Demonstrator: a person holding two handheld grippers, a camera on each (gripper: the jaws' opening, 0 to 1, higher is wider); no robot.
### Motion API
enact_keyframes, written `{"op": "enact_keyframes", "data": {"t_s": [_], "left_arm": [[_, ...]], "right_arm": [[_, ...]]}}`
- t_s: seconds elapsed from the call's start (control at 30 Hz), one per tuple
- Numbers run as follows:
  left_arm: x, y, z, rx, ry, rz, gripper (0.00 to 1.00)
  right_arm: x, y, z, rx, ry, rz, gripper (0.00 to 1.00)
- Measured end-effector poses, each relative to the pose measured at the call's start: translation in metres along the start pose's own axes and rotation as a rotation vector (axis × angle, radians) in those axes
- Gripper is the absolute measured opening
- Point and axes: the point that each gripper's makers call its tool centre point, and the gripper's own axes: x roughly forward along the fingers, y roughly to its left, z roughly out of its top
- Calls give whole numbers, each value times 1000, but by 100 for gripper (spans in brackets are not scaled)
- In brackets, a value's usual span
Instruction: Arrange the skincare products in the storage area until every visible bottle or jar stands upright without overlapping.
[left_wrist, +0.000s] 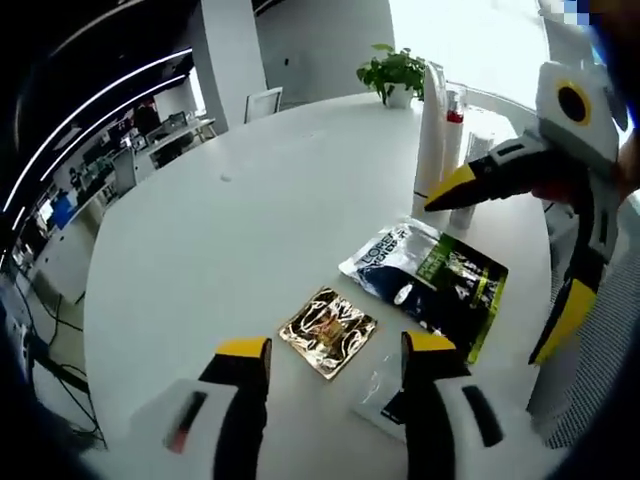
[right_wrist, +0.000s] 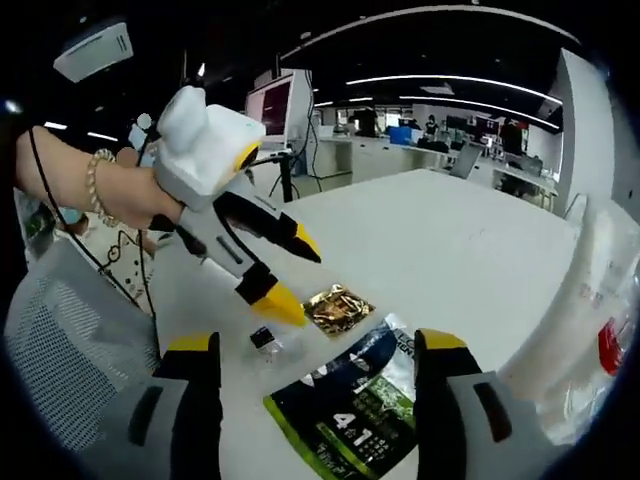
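Hovering wide and empty, the left gripper (left_wrist: 335, 355) is being held over the gold sachet (left_wrist: 327, 331); the right gripper (right_wrist: 318, 350), equally spread, over the dark pouch (right_wrist: 350, 405). Flat packets are being approached; bottles (left_wrist: 432, 140) are standing upright beyond. Next: closing on one packet and standing it clear.

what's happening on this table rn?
A person holds a gripper in each hand over a white table. Both the left gripper and right gripper are open and hold nothing. Flat between them lie a gold sachet and a dark sachet pack. A tall white tube stands upright behind them.
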Motion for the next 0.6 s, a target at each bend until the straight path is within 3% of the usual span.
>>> {"op": "enact_keyframes", "data": {"t_s": [0.6], "left_arm": [[-52, -27, -11, -122, -29, 30, 86]], "right_arm": [[-74, 16, -7, 26, 2, 22, 97]]}}
